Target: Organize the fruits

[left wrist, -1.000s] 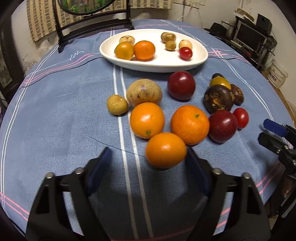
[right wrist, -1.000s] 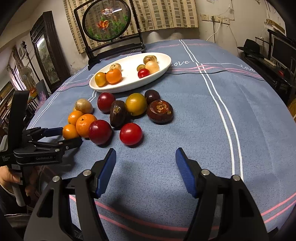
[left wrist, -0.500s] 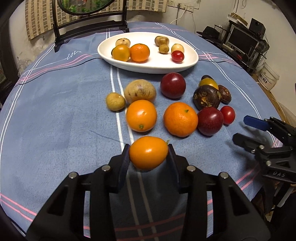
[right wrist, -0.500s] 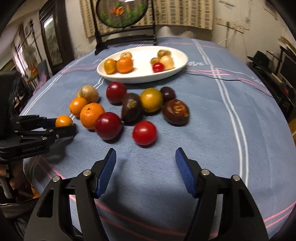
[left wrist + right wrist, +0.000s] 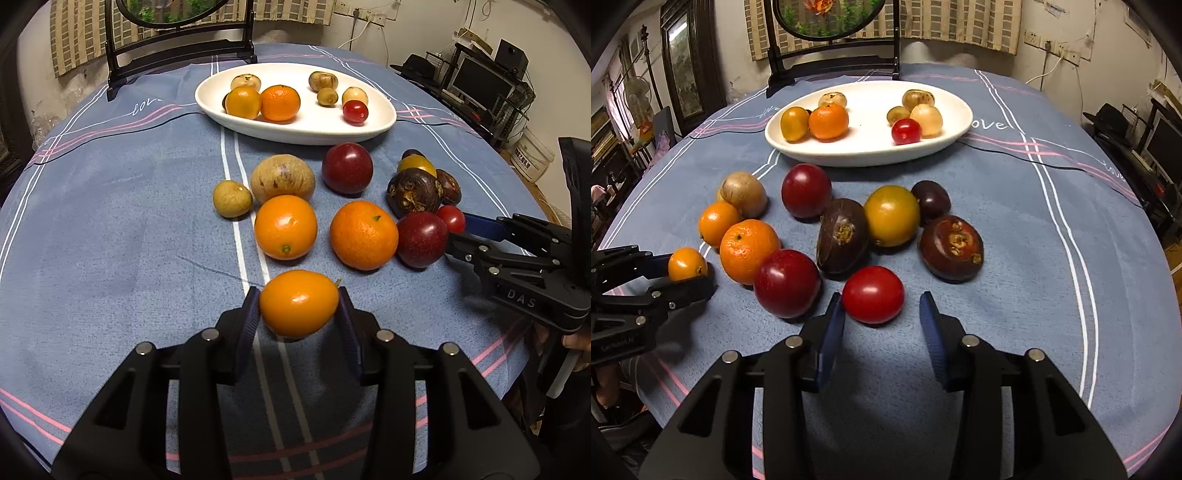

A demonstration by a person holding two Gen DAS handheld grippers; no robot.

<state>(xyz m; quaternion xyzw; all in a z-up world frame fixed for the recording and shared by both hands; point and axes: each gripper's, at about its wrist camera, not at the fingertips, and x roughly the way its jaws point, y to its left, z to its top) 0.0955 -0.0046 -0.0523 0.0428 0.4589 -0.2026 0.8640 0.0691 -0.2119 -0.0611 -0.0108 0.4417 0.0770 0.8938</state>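
At 6 o'clock of the left wrist view, the left gripper (image 5: 299,312) is now seen clamped on the kumquat (image 5: 298,307), with both pads pressed to its sides; 1 second ago the jaws stood wide around it. A slight re-opening of the jaws is noted, with contact kept. At 6 o'clock of the right wrist view, the right gripper (image 5: 882,308) has been brought up to the cherry tomato (image 5: 873,294). Its jaws are closing with the tomato between them, the left pad touching and the right pad just apart. Judged: 2 picks are under way, both meant for the white plate (image 5: 369,127) at 12 o'clock.

Count on plate: 2 plated citrus (image 5: 279,102), 1 plated tomato (image 5: 355,111), 4 plated tan fruits (image 5: 323,80). A dark shape (image 5: 224,99) behind the citrus is possibly an 8th.

Count on tablecloth (image 5: 110,240): 2 loose oranges (image 5: 285,227) plus the kumquat, 2 red plums (image 5: 806,190), 2 dark brown fruits (image 5: 842,240), 1 yellow fruit (image 5: 892,216), 1 small purple fruit (image 5: 931,199), 1 large tan fruit (image 5: 282,179), 1 small tan fruit (image 5: 232,198), 1 cherry tomato. Total: 12.
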